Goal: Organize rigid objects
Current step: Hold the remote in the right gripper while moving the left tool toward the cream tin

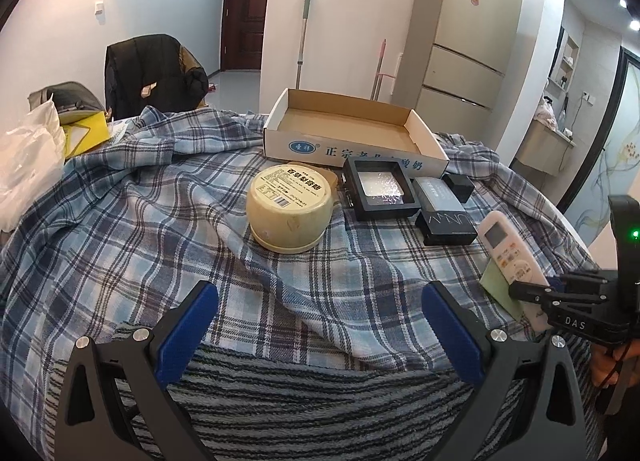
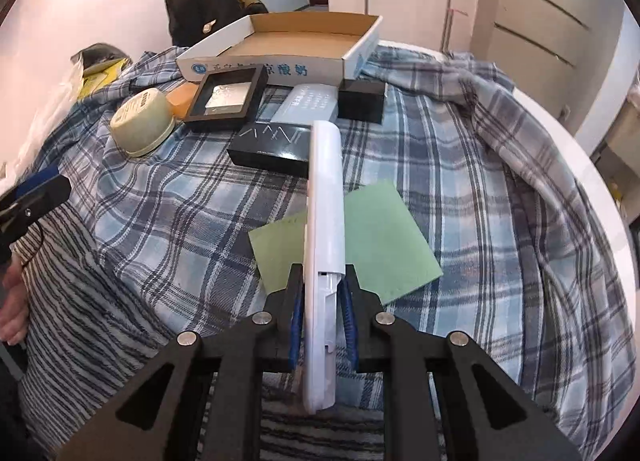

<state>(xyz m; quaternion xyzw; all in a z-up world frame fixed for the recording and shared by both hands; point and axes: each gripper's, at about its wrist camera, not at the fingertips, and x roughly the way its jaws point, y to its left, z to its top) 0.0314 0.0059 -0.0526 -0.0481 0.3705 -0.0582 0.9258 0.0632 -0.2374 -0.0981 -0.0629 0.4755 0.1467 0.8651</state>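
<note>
In the right wrist view, my right fingers point(image 2: 320, 297) are clamped on a long white plastic remote control point(image 2: 325, 197), held edge-on above a green square card point(image 2: 380, 237) at centre frame. Only the left wrist view shows the remote's screen and buttons, at right. There my left fingers point(image 1: 316, 325) stand wide apart, holding nothing, over the blue plaid cloth point(image 1: 120, 221). Farther, upper centre, sits the open shallow cardboard box point(image 1: 352, 129).

Bright ceiling-lit room, sharp centre, strong fisheye bending, dark vignetted corners.
</note>
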